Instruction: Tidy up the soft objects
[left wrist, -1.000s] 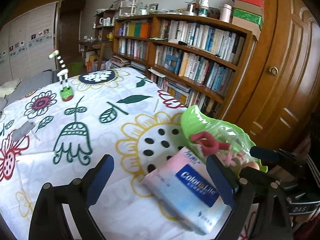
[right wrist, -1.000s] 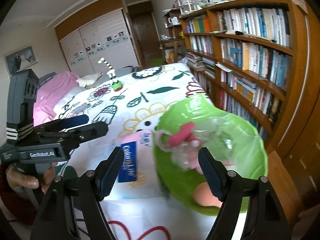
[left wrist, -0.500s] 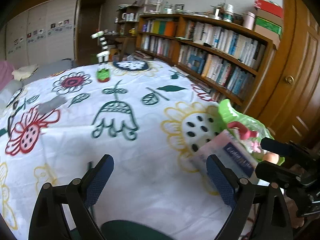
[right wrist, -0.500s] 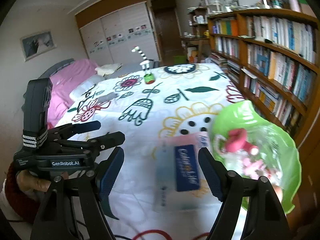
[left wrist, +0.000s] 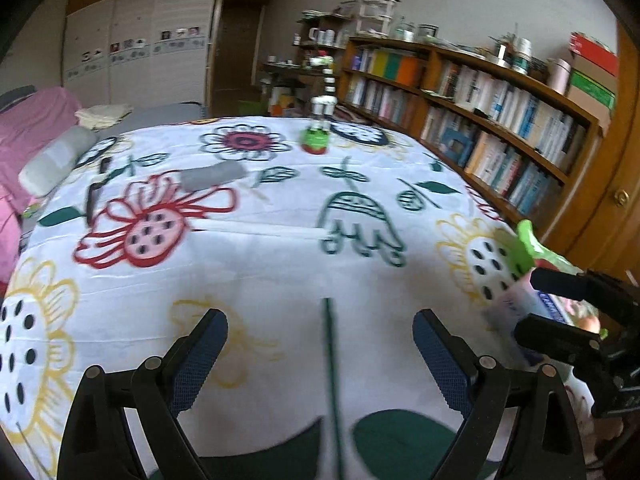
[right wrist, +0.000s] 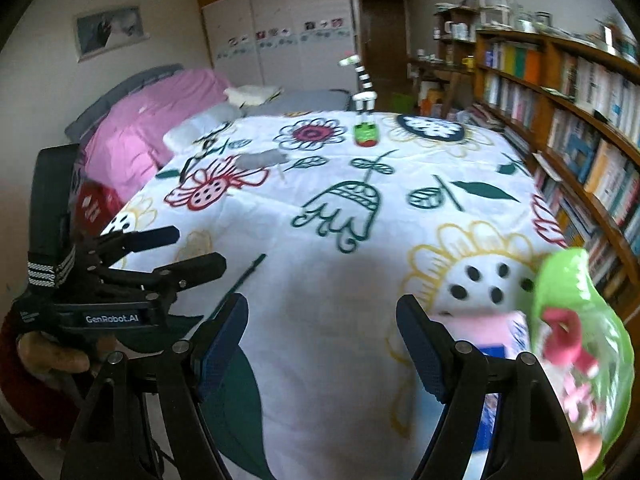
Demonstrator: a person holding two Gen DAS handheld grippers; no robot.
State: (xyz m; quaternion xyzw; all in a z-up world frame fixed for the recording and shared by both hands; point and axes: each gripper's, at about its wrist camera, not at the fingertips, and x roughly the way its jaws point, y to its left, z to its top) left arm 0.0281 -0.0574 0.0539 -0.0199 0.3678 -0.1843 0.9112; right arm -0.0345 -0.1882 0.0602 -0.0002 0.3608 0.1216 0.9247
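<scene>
A bed with a white flowered quilt (left wrist: 280,264) fills both views. A green leaf-shaped bowl (right wrist: 584,360) with pink soft items sits at the right edge of the bed, and a pink-and-blue tissue pack (right wrist: 496,344) lies beside it. The bowl also shows in the left wrist view (left wrist: 536,246). A striped zebra toy on a green base (left wrist: 318,140) stands at the far side, also in the right wrist view (right wrist: 365,128). A grey soft piece (left wrist: 212,174) lies on the red flower. My left gripper (left wrist: 320,344) is open and empty over the quilt. My right gripper (right wrist: 322,332) is open and empty.
A long wooden bookshelf (left wrist: 500,120) runs along the right of the bed. A pink blanket (right wrist: 160,120) and pillows lie at the head. A wooden door (left wrist: 616,184) stands at the right. The left gripper shows at the left in the right wrist view (right wrist: 160,256).
Both grippers have swung left and back from the green bowl and tissue pack, which now sit at the right edge of both views. More of the quilt shows.
</scene>
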